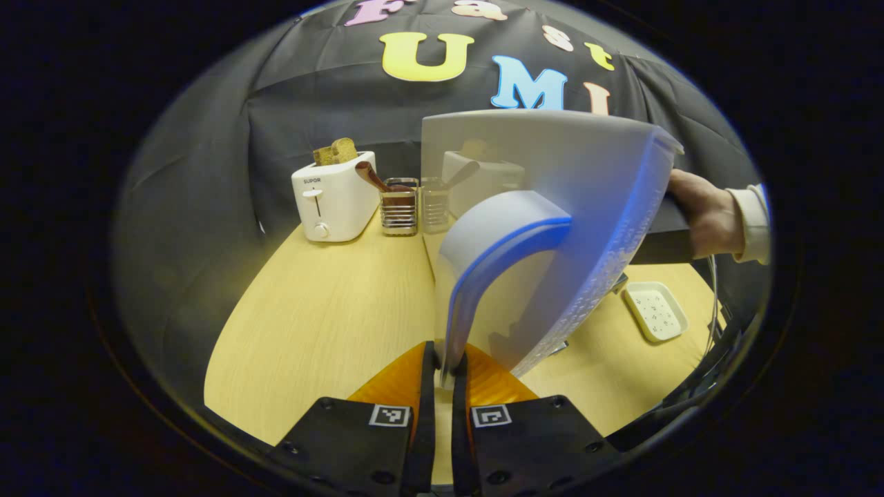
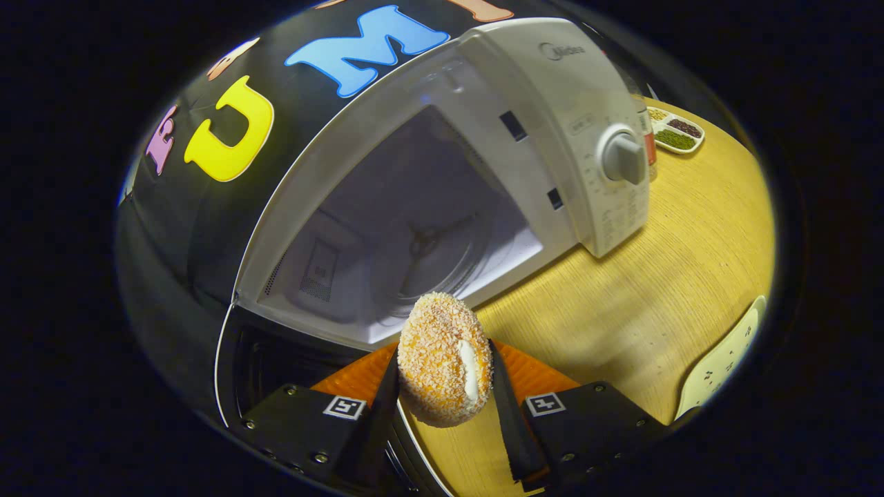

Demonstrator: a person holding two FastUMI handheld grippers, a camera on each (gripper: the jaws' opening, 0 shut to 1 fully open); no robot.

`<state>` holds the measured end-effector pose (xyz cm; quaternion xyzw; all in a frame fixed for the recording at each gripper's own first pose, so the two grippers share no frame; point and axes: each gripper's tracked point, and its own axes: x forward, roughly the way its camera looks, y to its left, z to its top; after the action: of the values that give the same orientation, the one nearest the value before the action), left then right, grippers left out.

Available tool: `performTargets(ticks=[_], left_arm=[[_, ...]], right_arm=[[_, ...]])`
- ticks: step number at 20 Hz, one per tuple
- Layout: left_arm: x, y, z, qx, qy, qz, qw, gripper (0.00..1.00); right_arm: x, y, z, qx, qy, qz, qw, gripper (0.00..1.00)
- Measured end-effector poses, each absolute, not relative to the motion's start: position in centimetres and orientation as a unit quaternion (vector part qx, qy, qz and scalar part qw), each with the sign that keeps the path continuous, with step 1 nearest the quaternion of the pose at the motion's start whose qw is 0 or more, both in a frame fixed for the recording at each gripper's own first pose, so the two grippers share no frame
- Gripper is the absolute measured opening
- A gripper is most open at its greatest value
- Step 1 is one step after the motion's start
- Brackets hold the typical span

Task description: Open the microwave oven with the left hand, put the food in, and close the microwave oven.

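Observation:
In the left gripper view my left gripper (image 1: 444,366) is shut on the lower end of the curved handle (image 1: 497,241) of the microwave door (image 1: 587,172), which stands swung open in front of me. In the right gripper view the microwave (image 2: 552,90) is open and its pale cavity (image 2: 414,228) shows a round turntable. My right gripper (image 2: 444,359) is shut on a crumb-coated round bun (image 2: 435,338) with a white filling, held just in front of the cavity's lower edge. The open door's dark window (image 2: 276,366) lies at the lower left.
On the wooden table (image 1: 331,324) stand a white toaster (image 1: 333,197) with bread and a jar (image 1: 399,206) holding a wooden spoon. A hand (image 1: 704,221) shows behind the door. A small white tray (image 1: 655,312) lies to the right. Past the dial (image 2: 623,157) sits a compartment dish (image 2: 675,131).

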<state>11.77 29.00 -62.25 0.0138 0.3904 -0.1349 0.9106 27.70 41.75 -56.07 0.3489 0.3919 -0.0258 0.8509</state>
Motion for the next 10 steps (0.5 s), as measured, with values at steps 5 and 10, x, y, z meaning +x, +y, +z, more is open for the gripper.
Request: performTargets(ticks=[5,10], left_arm=[[11.7,29.1,-62.3,0.014,0.393,-0.137,0.909,0.18],[11.9,29.2,-62.4,0.013,0.396,-0.137,0.908,0.19]], right_arm=[[32.4,43.5,-56.1,0.322,0.34,-0.011,0.883,0.69],[36.2,43.4,-57.4,0.315,0.297,-0.025,0.901,0.69]])
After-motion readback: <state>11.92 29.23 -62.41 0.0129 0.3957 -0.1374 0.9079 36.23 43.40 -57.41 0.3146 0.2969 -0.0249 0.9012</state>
